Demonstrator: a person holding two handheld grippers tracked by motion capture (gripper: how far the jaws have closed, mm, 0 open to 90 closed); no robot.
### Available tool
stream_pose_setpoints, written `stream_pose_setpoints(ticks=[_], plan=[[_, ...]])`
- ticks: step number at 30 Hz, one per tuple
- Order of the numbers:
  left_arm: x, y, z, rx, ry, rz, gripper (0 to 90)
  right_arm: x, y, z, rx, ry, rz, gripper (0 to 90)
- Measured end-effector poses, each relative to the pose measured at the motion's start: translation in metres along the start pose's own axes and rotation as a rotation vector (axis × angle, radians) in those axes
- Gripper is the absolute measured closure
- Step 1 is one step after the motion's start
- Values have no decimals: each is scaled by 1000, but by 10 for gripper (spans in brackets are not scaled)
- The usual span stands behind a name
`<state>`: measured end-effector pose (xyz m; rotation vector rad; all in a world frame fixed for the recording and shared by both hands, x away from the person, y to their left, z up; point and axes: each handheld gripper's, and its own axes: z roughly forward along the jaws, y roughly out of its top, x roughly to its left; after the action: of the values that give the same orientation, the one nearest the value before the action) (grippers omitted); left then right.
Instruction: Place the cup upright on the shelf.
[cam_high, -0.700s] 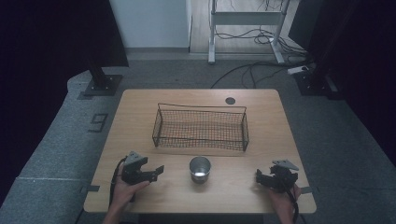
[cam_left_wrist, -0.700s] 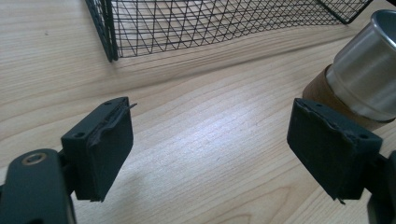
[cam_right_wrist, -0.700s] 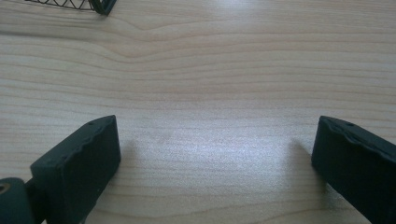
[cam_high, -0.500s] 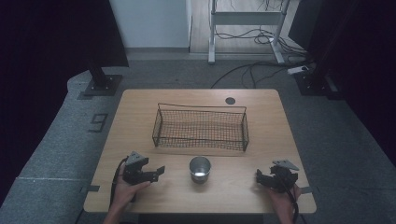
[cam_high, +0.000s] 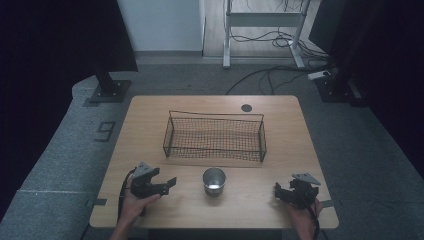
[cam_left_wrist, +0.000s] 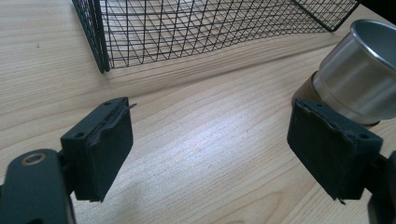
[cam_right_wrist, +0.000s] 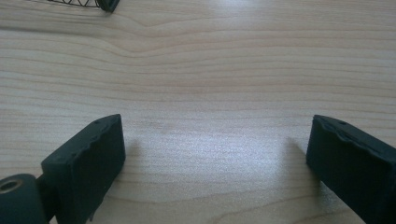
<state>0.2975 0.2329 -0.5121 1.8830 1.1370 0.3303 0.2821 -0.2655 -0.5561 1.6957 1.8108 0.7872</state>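
While the steel cup (cam_high: 214, 180) stands upright on my wooden counter (cam_high: 150, 115), near the front edge and about midway between my two hands, neither of my claws has hold of it. Seen from above, its open mouth faces up and light glints inside it; it sits just in front of the long near wall of the black wire basket (cam_high: 215, 136), close to it but apart. In my left claw's own view the cup (cam_left_wrist: 362, 74) rises at the upper right, shiny and tilted by the camera's angle, with a brownish band at its foot, and it stands just beyond my right-hand pad, not between the pads.

My left claw (cam_high: 168, 184) lies low over the counter to the left of the cup, pointing toward it, and its jaws stand apart with bare wood between them. One black pad (cam_left_wrist: 100, 147) shows a frayed upper edge. The basket's corner (cam_left_wrist: 100, 42) stands ahead of that pad.

My right claw (cam_high: 278, 192) rests near the front right corner of the counter, well apart from the cup, with its grey three-cornered plate on top. Its jaws are spread wide too, with plain wood grain between the pads (cam_right_wrist: 88, 161). A corner of the basket (cam_right_wrist: 105, 4) peeks in at the top edge of that view.
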Motion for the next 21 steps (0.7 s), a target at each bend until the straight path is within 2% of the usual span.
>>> stream_pose_setpoints(ticks=[16, 21], plan=[[-4, 5, -8, -23, -19, -16, 151, 1, -1, -2, -9, 11, -9, 83], [-8, 6, -10, -47, 2, -28, 154, 1, -1, -2, -11, 15, -12, 88]])
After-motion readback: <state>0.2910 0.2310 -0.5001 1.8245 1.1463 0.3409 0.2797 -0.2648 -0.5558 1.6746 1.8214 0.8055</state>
